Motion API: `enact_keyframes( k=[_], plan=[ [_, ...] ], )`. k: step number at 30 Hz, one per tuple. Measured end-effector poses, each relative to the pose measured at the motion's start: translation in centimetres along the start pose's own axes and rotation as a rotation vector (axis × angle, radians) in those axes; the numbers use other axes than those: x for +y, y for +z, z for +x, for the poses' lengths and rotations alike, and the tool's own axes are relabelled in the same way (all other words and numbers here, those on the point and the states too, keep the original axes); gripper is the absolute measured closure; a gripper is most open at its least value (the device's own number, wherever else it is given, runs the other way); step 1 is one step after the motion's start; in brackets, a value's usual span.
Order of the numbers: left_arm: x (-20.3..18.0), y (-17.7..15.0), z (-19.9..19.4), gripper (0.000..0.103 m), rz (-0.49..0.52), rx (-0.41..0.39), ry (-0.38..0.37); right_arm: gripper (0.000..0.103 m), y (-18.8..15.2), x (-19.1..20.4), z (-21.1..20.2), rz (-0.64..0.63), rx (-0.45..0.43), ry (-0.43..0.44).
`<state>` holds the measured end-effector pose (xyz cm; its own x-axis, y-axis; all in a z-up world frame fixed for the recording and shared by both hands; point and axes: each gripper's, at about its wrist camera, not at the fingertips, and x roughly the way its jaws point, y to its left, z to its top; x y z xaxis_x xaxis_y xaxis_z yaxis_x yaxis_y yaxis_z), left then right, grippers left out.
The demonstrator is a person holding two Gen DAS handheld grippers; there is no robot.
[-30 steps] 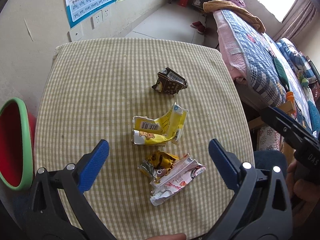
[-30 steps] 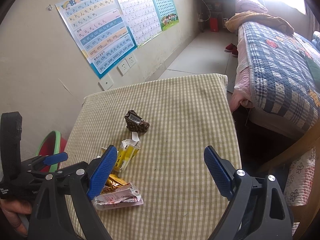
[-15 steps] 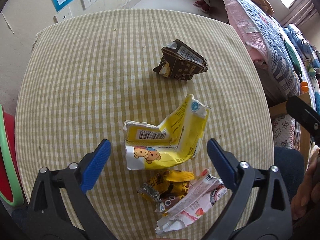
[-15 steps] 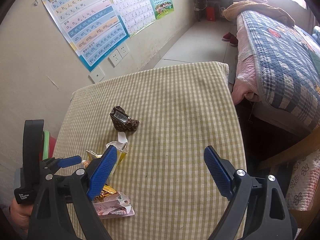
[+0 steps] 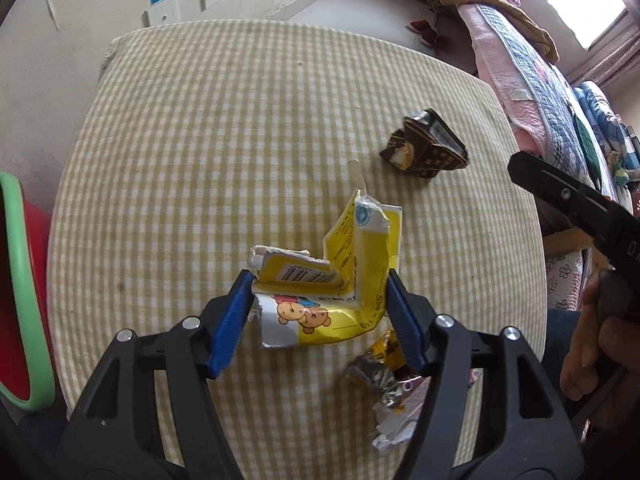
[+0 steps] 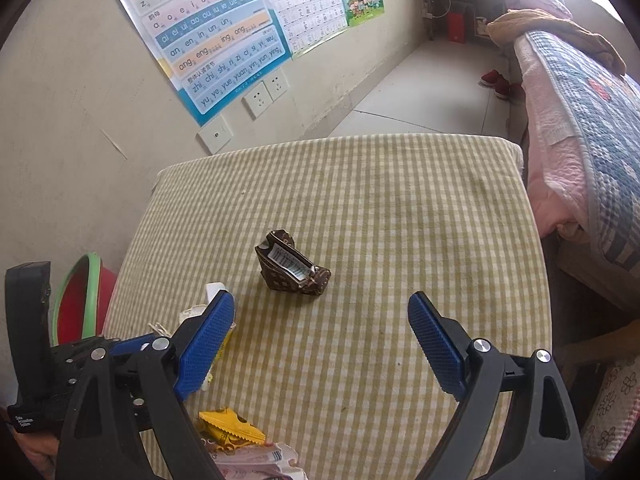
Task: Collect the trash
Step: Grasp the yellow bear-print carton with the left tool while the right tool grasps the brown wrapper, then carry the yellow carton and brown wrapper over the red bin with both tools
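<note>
A: Two blue pads of the left gripper were seen pressed against the yellow carton on the table; was it gripped?

B: Gripped at its crumpled sides. It was judged light, soft, easily crushed. The right gripper was held wide apart, nothing in it; the brown carton lay beyond, alone.

My left gripper: matt black plastic frame, blue textured pads, metal screws. Yellow carton: glossy printed card, torn paper edges. Brown carton: crumpled, semi-gloss. Tablecloth: woven checked cloth, matt. Wrappers: shiny foil/plastic.
</note>
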<state>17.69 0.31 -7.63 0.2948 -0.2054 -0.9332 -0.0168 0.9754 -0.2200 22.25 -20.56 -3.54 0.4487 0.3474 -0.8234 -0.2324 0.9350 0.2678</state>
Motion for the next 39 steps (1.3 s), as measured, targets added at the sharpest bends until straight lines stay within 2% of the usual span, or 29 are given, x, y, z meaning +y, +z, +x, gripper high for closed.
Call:
enact_keyframes(
  k=[5, 11, 14, 15, 17, 25, 39],
  plan=[
    [2.5, 0.2, -0.8, 0.040, -0.054, -0.018, 0.009, 0.017, 0.8, 1.8, 2.8, -0.053, 0.031, 0.000],
    [2.9, 0.3, -0.8, 0.039, -0.057, -0.017, 0.008, 0.018, 1.2, 3.0, 5.6, -0.112, 0.054, -0.043],
    [3.0, 0.2, -0.9, 0.039, -0.051, -0.024, 0.013, 0.041, 1.2, 3.0, 6.6, -0.117, 0.074, -0.045],
    [3.0, 0.3, -0.9, 0.039, -0.051, -0.025, 0.013, 0.054, 1.2, 3.0, 7.0, -0.117, 0.091, -0.048],
    [3.1, 0.3, -0.9, 0.039, -0.053, -0.027, 0.012, 0.055, 1.2, 3.0, 7.1, -0.112, 0.097, -0.051],
    [2.6, -0.3, -2.6, 0.040, -0.048, -0.060, 0.007, 0.057, 0.9, 3.3, 3.4, -0.107, 0.061, -0.047],
    [1.9, -2.6, -9.9, 0.039, -0.039, -0.181, 0.004, 0.057, -2.8, 6.8, -5.6, -0.117, -0.042, -0.042]
  ],
)
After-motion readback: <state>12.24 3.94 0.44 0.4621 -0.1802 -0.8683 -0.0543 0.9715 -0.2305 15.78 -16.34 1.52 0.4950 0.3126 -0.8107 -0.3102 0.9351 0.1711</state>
